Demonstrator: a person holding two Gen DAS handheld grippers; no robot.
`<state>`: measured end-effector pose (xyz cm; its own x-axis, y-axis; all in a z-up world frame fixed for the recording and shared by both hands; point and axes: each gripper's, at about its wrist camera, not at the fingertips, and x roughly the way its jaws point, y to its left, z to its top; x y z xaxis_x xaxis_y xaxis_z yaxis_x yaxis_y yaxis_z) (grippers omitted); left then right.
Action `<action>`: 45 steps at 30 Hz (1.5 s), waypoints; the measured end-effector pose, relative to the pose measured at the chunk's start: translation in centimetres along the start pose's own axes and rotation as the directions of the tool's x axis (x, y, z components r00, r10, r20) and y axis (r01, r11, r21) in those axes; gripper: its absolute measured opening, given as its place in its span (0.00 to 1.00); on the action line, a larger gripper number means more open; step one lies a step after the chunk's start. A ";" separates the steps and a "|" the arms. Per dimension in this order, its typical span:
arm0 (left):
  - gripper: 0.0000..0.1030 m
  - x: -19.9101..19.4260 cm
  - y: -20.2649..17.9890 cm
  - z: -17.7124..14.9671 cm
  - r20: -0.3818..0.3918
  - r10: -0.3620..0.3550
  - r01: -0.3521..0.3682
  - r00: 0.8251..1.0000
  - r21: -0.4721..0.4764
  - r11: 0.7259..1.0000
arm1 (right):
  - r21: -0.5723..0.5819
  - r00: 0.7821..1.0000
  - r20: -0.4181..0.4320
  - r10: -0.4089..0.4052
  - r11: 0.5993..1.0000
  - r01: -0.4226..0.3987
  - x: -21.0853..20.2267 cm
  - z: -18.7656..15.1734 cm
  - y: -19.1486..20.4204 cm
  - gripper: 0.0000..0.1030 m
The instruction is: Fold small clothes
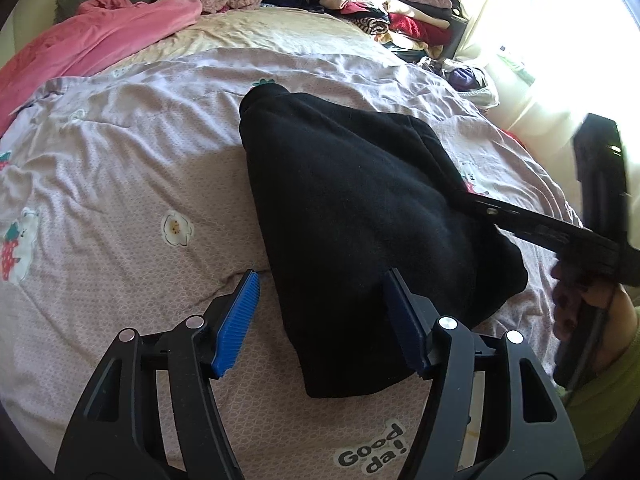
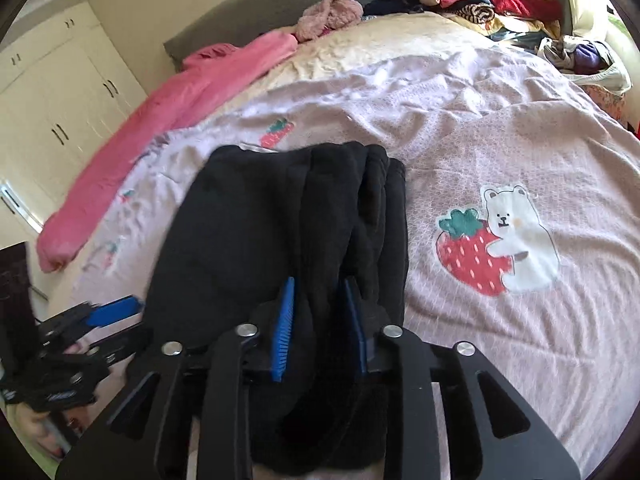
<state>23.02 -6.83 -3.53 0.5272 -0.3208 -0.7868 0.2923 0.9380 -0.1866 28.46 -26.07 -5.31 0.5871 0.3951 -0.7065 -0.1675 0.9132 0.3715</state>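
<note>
A black fleece garment (image 1: 352,208) lies folded on the lilac printed bedcover (image 1: 120,168). My left gripper (image 1: 322,274) is open over its near left corner: one blue pad is above the bedcover, the other above the cloth. In the right wrist view the same garment (image 2: 260,220) stretches away from my right gripper (image 2: 319,280). A thick fold of it sits between the blue pads, and the left pad's ribbed face shows, so the jaws stand a little apart and open. The left view shows the right gripper's finger (image 1: 520,220) at the garment's right edge.
A pink garment (image 1: 100,36) lies along the bed's far left. A stack of folded clothes (image 1: 384,4) is piled at the far right corner by a bright window. White cupboards (image 2: 52,92) stand past the bed's left side. A hand (image 1: 580,304) grips the right tool.
</note>
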 end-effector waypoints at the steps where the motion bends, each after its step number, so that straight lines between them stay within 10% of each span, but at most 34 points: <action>1: 0.54 -0.1 0.0 0.0 0.001 0.001 -0.001 1.000 -0.001 1.000 | -0.001 1.000 0.005 0.007 1.000 -0.007 -0.5 -0.2 0.2 0.39; 8: 0.54 -0.3 -0.3 -0.6 -0.003 -0.009 0.009 1.000 0.003 1.000 | 0.012 0.998 -0.018 0.064 0.998 -0.064 -2.3 -2.5 0.7 0.47; 10: 0.54 -0.2 -0.6 -0.8 -0.007 -0.008 0.008 1.000 0.007 1.000 | -0.015 0.998 -0.025 0.052 0.999 -0.053 -2.2 -2.7 0.8 0.16; 18: 0.55 -0.2 -1.8 -1.2 -0.013 -0.013 0.014 1.000 0.035 0.999 | -0.064 1.000 -0.024 -0.018 0.998 0.017 -2.9 -3.6 0.5 0.14; 39: 0.63 -1.0 -1.1 -2.2 -0.010 -0.001 0.001 1.000 0.016 1.000 | -0.063 0.986 0.045 -0.159 0.985 0.161 -4.5 -5.4 2.6 0.54; 45: 0.74 -3.0 -0.9 -2.8 0.020 0.008 -0.008 1.000 0.020 1.000 | -0.086 0.961 0.172 -0.215 0.969 0.232 -8.4 -6.4 4.5 0.85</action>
<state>18.98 -6.40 -2.66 0.5452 -0.3160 -0.7764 0.3039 0.9377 -0.1683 17.73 -24.64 -1.54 0.7366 0.1662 -0.6556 -0.0940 0.9851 0.1441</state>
